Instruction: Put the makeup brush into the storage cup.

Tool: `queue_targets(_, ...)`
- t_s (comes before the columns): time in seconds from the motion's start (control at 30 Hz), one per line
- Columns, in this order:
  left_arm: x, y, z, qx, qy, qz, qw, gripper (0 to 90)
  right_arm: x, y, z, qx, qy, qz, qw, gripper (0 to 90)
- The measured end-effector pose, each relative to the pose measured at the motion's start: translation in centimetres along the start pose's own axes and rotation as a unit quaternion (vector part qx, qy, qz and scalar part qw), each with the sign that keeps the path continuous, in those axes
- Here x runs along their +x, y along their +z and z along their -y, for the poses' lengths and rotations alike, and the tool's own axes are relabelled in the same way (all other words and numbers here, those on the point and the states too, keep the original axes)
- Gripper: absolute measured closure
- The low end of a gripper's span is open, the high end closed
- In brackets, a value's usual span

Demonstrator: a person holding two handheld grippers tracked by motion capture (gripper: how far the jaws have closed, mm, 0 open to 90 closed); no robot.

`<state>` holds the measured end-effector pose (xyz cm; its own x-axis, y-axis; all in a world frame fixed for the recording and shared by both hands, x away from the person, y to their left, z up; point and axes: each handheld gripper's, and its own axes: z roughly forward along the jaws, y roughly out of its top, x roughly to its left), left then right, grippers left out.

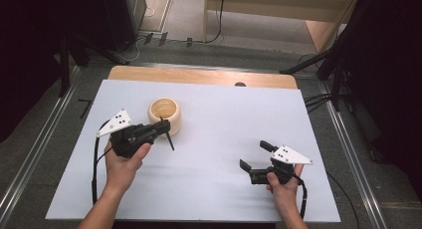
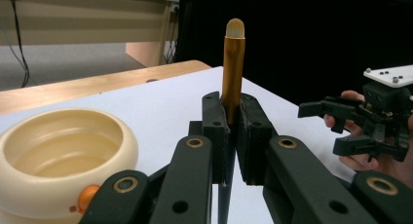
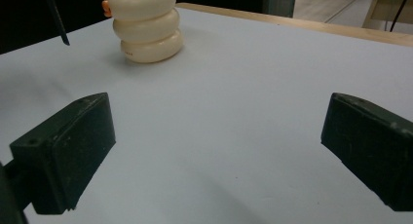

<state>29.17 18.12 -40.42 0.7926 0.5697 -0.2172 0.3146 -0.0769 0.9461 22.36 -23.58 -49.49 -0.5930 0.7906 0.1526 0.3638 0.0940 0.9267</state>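
Left tool [image 1: 160, 127] clamped on a slim brush [image 2: 233, 73], gold ferrule and pale tip rising above the jaws in the left gripper view, dark handle trailing down toward the sheet. Just beside the cream ribbed pot [image 1: 164, 114], at its near rim, not yet over the opening. Probably the step in hand: standing the brush in the pot. Best done by lifting clear of the rim, centring over the mouth, then lowering handle-first before easing the grip; a knock on the rim could tip so light a pot. Right tool [image 1: 258, 162] spread wide and holding nothing, well apart on the near right, free to steady the pot. White sheet [image 1: 239, 119] over a wooden tabletop [image 1: 199, 75], otherwise bare. Beyond, grey floor, cables, dark stands and black drapes at both sides.
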Motion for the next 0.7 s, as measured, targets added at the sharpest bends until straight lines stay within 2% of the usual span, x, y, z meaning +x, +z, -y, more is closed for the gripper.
queue_targets(0.17,0.5,0.1,-0.6,-0.002,0.0,-0.01,0.9999,85.3,-0.5,-0.5,0.1,-0.004,0.009,0.001,1.0,0.0)
queue_targets(0.7,2.1,-0.2,-2.9,-0.017,0.001,-0.034,0.9993,85.3,-1.6,-1.7,0.9,0.001,0.016,0.004,0.9999,0.0)
